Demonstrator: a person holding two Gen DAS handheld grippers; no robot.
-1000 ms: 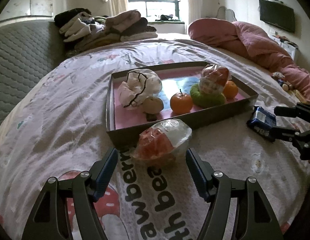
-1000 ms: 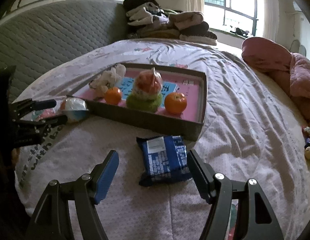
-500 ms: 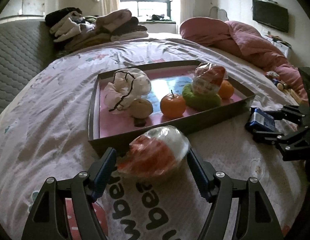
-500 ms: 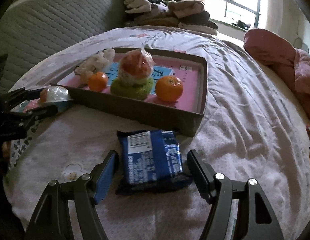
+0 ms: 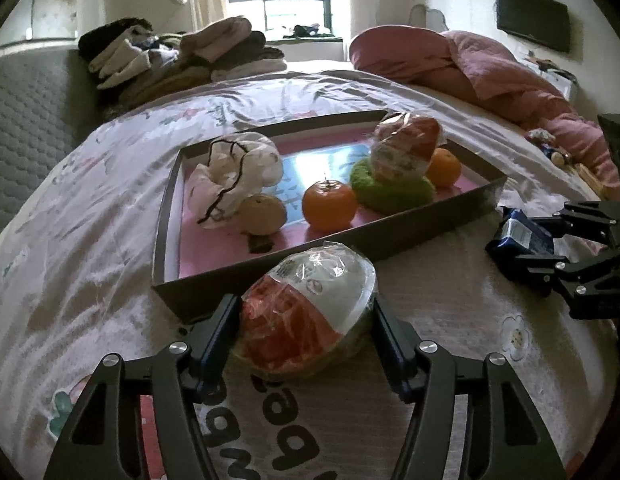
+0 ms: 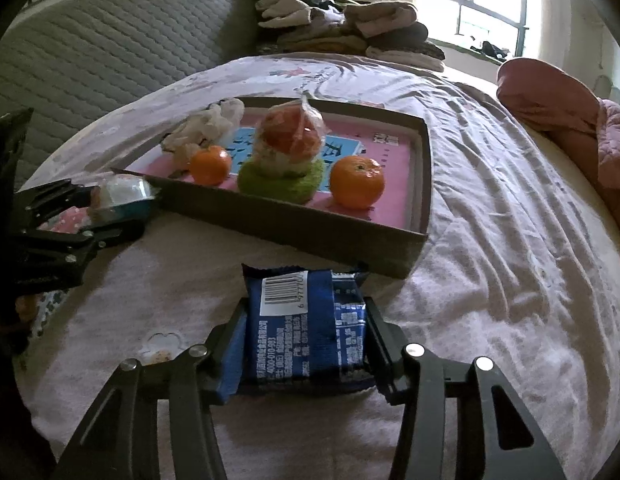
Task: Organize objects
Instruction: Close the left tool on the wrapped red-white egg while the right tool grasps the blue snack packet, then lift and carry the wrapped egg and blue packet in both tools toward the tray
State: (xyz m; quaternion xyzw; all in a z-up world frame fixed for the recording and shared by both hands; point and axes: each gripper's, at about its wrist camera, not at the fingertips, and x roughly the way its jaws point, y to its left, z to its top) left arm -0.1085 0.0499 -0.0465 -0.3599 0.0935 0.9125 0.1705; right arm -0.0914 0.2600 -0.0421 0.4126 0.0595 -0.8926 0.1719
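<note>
— Where do both things lie?

— On the bed, just outside the shallow brown cardboard tray (image 5: 390, 240). The egg-shaped red-and-white toy in crinkly clear plastic wrap (image 5: 310, 312) sits against the tray's near wall, between the jaws of the left gripper (image 5: 305, 320). The blue foil snack packet (image 6: 305, 320) lies flat within the right gripper (image 6: 305, 340).

— Are the jaws holding?

— Both pairs have just been closing. The pads meet each thing's sides, so both look gripped, neither lifted yet.

— How will they handle?

— Both light, I'd judge. The wrap is slick and the egg rounded, so hold across its widest middle. The packet is soft and crushable; pinch its long edges gently.
</note>
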